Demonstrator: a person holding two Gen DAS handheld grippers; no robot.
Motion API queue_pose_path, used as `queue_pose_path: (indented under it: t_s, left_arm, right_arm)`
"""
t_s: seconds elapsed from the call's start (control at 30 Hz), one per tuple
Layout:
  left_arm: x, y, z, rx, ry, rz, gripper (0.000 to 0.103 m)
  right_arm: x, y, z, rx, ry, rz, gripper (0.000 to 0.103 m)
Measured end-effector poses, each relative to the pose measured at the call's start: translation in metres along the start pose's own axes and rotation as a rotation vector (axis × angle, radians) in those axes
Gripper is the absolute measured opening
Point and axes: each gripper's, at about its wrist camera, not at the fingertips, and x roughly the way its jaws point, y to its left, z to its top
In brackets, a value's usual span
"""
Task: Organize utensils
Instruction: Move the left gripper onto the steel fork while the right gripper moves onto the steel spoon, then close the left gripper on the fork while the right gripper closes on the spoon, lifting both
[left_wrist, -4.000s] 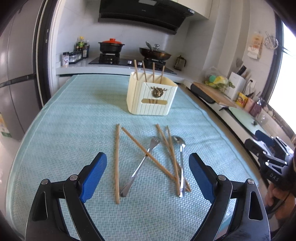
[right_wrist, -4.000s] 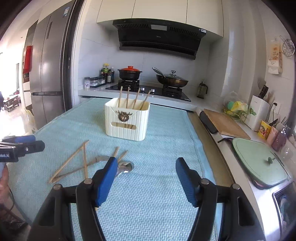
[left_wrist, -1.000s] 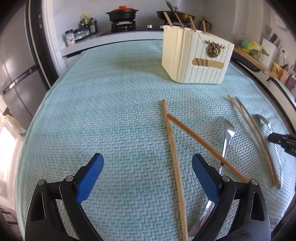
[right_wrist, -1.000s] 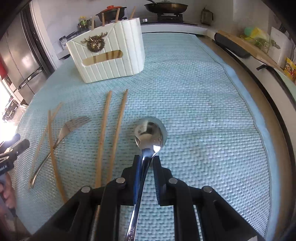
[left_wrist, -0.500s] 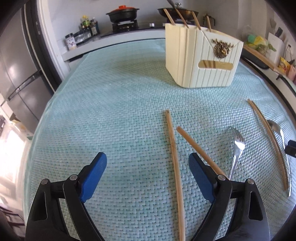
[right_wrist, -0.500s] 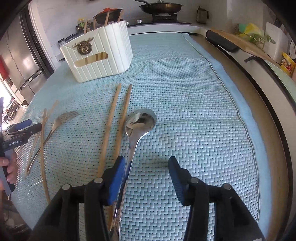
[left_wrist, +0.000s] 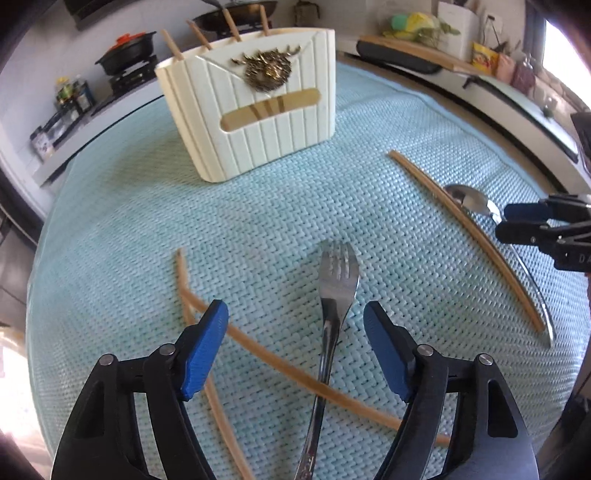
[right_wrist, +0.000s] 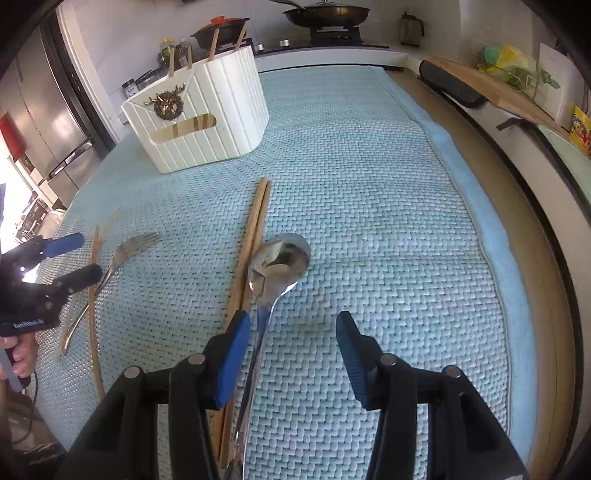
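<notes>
Plainly, the fork (left_wrist: 338, 291) is framed by the left gripper (left_wrist: 295, 347): its tines point away toward the cream utensil holder (left_wrist: 251, 107), and its handle runs back between the blue pads, closer to the right-hand pad than the left. The long axis of the fork is thus lined up almost with the direction in which the gripper points, so a closing of the jaws would be made across the narrow handle. Those jaws have just been closing but are seen wide, with clear mat on both sides of the handle; nothing is pressed. One chopstick (left_wrist: 295, 373) is crossed by the fork handle just behind the pads, and which lies on top cannot be told, so it is judged that the stick may be disturbed if the fork is taken low.

On the other side, the spoon (right_wrist: 277, 266) is lying on the woven mat (right_wrist: 369, 184), bowl away, handle running back beside the left pad of the right gripper (right_wrist: 291, 350). Its jaws are seen half open, with no grip on the spoon. A pair of chopsticks (right_wrist: 255, 221) is laid just beside the spoon, parallel to it.

The fork is nearer the left hand, the spoon nearer the right; the holder is well apart from both.
</notes>
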Motion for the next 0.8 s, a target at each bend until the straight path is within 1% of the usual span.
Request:
queue_pose_path:
  t_s: [0.1,0.2,0.23,0.3,0.33,0.37,0.4,0.43,0.47,0.6,0.67,0.8]
  left_arm:
    - [0.009,-0.008,0.006,0.048,0.020,0.011,0.078]
    - [0.014,-0.014,0.015,0.083,0.036,0.009,0.078]
    - [0.016,-0.015,0.017,0.090,0.045,0.001,0.078]
    - [0.019,-0.014,0.023,0.087,0.060,-0.034,0.071]
    - [0.019,-0.013,0.026,0.084,0.070,-0.056,0.060]
    - [0.020,-0.013,0.029,0.084,0.079,-0.072,0.045]
    - [0.020,-0.013,0.031,0.087,0.084,-0.078,0.039]
    - [0.020,-0.014,0.033,0.091,0.088,-0.089,0.028]
    - [0.020,-0.015,0.035,0.091,0.092,-0.102,0.024]
    - [0.018,-0.020,0.036,0.089,0.078,-0.092,0.024]
    - [0.012,-0.017,0.034,0.070,0.053,-0.092,0.024]
    - [-0.016,0.000,0.028,0.004,-0.020,-0.110,0.023]
  right_arm:
    - [0.009,0.008,0.010,-0.025,0.010,0.005,0.049]
    - [0.021,0.018,0.023,-0.095,0.022,-0.065,0.049]
    - [0.024,0.019,0.028,-0.102,0.027,-0.061,0.049]
    - [0.029,0.017,0.038,-0.098,0.056,-0.047,0.049]
    - [0.031,0.016,0.043,-0.096,0.075,-0.037,0.048]
    - [0.032,0.015,0.047,-0.097,0.090,-0.033,0.043]
    - [0.033,0.014,0.050,-0.098,0.106,-0.024,0.043]
    - [0.034,0.013,0.052,-0.100,0.115,-0.018,0.043]
    - [0.035,0.012,0.054,-0.108,0.119,-0.018,0.043]
    - [0.034,0.009,0.055,-0.120,0.119,-0.009,0.043]
    - [0.029,0.005,0.053,-0.107,0.105,0.003,0.042]
    - [0.010,0.001,0.049,-0.101,0.050,0.013,0.042]
